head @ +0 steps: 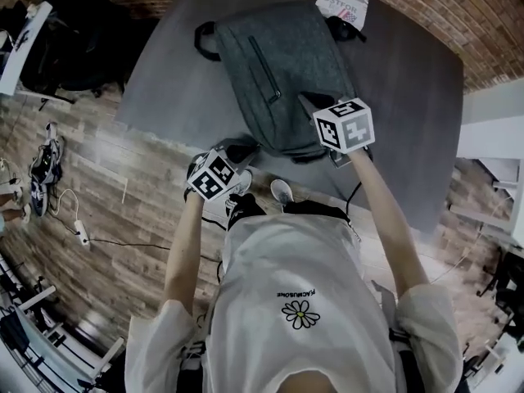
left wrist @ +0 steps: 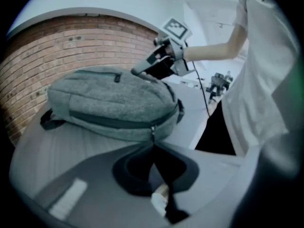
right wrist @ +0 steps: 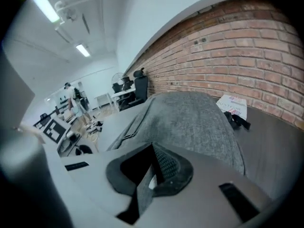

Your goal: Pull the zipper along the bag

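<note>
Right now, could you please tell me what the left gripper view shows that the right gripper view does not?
Left gripper view only: the backpack's side zipper, with its zipper pull pinched in the shut left gripper, and the right gripper resting on the backpack's top. Right gripper view only: a printed sheet and a black strap behind the backpack, plus office chairs. Both: the grey backpack, the brick wall and the table.

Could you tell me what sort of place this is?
Probably an office or lab workspace: a brick wall, office chairs in the background, and ceiling strip lights.
</note>
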The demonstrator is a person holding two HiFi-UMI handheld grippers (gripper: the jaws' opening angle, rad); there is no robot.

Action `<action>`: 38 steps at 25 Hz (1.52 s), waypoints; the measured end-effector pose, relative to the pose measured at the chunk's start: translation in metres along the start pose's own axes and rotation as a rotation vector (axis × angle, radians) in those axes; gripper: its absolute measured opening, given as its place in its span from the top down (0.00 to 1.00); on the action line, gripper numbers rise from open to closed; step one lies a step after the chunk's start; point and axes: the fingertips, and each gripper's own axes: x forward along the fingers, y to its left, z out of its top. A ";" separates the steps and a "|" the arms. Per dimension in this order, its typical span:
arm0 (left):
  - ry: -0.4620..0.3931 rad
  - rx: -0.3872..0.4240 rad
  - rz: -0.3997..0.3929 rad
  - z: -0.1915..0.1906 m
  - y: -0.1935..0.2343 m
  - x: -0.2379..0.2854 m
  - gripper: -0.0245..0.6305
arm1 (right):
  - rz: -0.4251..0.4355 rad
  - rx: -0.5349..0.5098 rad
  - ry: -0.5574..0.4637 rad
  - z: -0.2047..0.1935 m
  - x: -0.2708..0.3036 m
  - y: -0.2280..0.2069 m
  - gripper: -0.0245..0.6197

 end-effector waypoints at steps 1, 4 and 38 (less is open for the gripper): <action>-0.003 0.003 0.015 0.000 0.001 -0.003 0.96 | 0.029 -0.060 0.010 -0.005 -0.004 0.013 0.96; -0.006 0.045 0.043 -0.001 0.004 -0.010 0.96 | 0.185 -0.229 0.114 -0.033 -0.013 0.061 0.96; 0.030 0.135 0.042 -0.054 0.082 -0.039 0.96 | 0.121 -0.040 0.189 -0.027 0.082 0.131 0.96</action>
